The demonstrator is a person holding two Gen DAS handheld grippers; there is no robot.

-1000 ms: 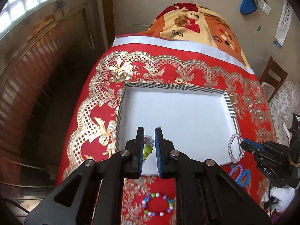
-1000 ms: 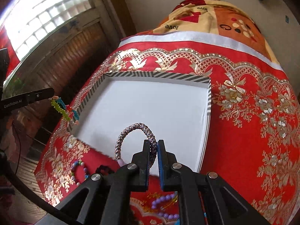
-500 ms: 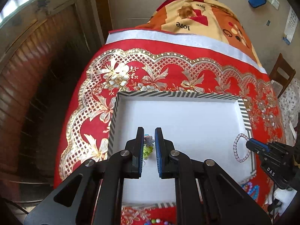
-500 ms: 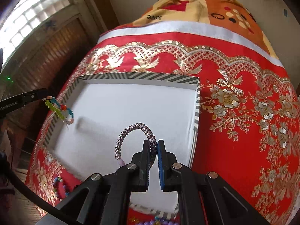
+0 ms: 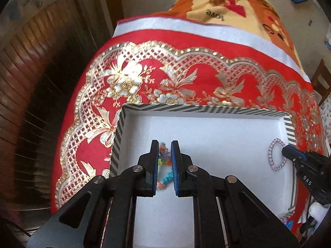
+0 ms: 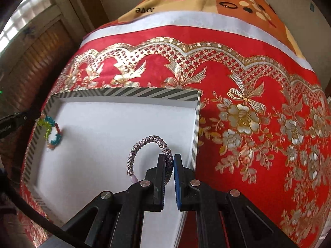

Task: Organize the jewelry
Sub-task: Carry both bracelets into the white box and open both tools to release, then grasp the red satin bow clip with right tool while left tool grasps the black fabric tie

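1. The red cloth covers the bench and fills most of both frames.
2. The tray sits at lower centre of both views, white floor bare apart from what you hold over it.
3. Your right gripper is in the lower middle of its frame, jaws narrow and pinching the braided bracelet. The loop stands up and arches left of the jaws, over the tray's right side.
4. Your left gripper has its jaws slightly parted around the bead bracelet, which hangs between them near the tray's left wall. I cannot tell whether it is gripped or already slipping free.
5. Both pieces lie straight below your jaws, so I judge opening alone should drop them in.
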